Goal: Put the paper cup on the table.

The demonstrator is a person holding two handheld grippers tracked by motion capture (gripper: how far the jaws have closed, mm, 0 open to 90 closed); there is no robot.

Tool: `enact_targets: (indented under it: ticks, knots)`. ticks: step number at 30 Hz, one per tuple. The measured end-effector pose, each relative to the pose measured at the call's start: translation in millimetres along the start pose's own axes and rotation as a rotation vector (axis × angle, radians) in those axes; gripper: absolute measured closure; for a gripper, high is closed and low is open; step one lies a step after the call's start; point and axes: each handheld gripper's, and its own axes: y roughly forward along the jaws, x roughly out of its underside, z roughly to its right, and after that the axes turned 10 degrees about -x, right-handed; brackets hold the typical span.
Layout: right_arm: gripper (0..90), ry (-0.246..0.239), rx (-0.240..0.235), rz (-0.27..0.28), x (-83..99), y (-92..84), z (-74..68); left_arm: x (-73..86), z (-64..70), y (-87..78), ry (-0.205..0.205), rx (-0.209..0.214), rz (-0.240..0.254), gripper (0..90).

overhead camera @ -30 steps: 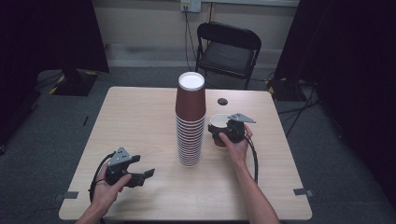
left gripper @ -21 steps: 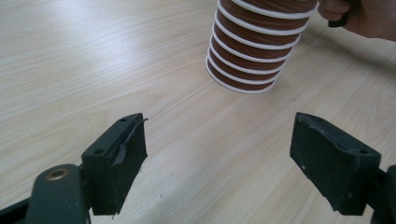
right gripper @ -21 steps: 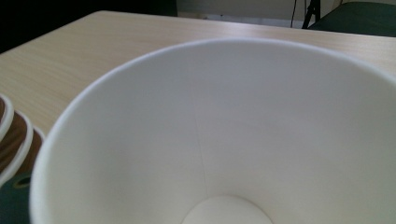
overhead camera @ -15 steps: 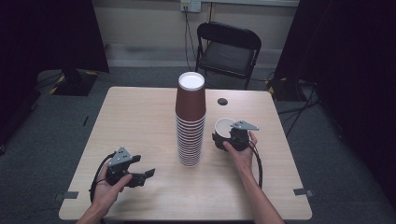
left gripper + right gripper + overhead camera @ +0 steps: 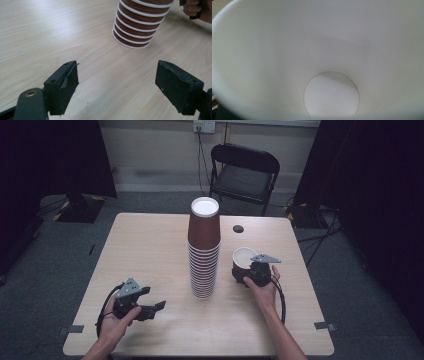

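One brown paper cup with a white inside is held upright at the right gripper, whose jaws have just been closing on its wall, beside the tall inverted stack of brown paper cups. The left gripper is held wide and empty. Setting the cup down remains, judging by this.

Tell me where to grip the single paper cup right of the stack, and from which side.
Grip the single cup at its rim wall, one jaw inside, one outside, from the near right, where the right gripper sits. It stands mouth-up, and the stack blocks its left.
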Motion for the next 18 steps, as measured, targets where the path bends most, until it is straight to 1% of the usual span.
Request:
enact_targets:
  ticks: [2,3,4,6,7,10,13,14,17,18]
  knots:
    - [12.8,0.0,0.0,-0.007,1.7,-0.4,0.7,0.1,-0.6,-0.2,-0.01,0.0,-0.001,18.5]
    - [13.0,0.009,0.002,-0.016,2.4,-0.4,0.5,0.1,-1.0,-0.5,-0.012,0.0,-0.001,18.5]
    - [13.1,0.001,0.005,-0.023,3.4,-0.5,0.5,0.2,-1.5,-0.8,-0.01,0.0,0.001,18.5]
    - [12.7,0.003,0.03,-0.042,4.7,-1.3,-0.1,0.3,-1.6,-1.5,-0.017,-0.002,0.003,18.5]
    - [13.1,0.015,0.034,-0.046,5.3,-2.5,-0.6,0.3,-1.8,-1.9,-0.018,0.001,0.003,18.5]
    - [13.1,0.008,0.034,-0.067,7.0,-5.7,-1.5,0.1,-1.7,-3.1,-0.019,-0.001,0.003,18.5]
    - [13.1,0.018,0.039,-0.064,7.2,-12.5,-1.8,0.0,-2.2,-3.9,-0.023,-0.003,0.01,18.5]
    - [13.1,0.019,0.033,-0.062,7.2,-15.2,-2.1,0.1,-2.4,-4.0,-0.026,-0.002,0.011,18.5]
    - [13.2,-0.004,0.035,-0.062,9.5,-23.5,-3.4,0.1,-3.6,-4.5,-0.023,-0.009,0.01,18.5]
    - [13.0,-0.02,0.037,-0.056,10.9,-26.6,-3.4,0.2,-3.6,-4.7,-0.028,-0.01,0.009,18.5]
